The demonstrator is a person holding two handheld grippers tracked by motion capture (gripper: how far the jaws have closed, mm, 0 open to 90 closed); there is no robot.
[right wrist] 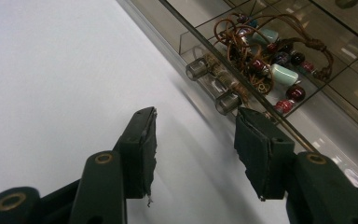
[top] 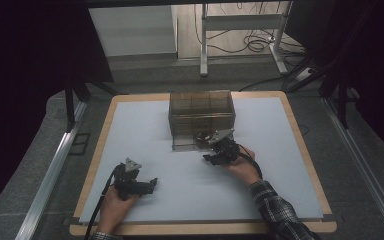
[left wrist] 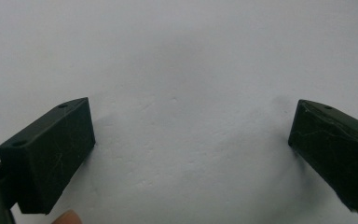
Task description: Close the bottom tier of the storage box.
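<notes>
Left gripper (top: 150, 184) sits low near the desk's (top: 280, 150) front-left corner, jaws spread wide with nothing between them, just bare white surface in the left gripper view. A fingertip (left wrist: 65, 217) pokes in at the bottom of that view. Right gripper (top: 211, 156) is mid-desk, just in front of the tinted clear drawer box (top: 201, 116) that stands toward the far edge, centred. Its jaws are parted and empty, tips close to the pulled-out bottom drawer (right wrist: 317, 119). In a drawer compartment: beaded bracelet (right wrist: 272, 56) on brown cord, with red, dark and pale blue beads. Two small clear knobs (right wrist: 212, 86) sit on the drawer front, just ahead of the jaws, not touching.
</notes>
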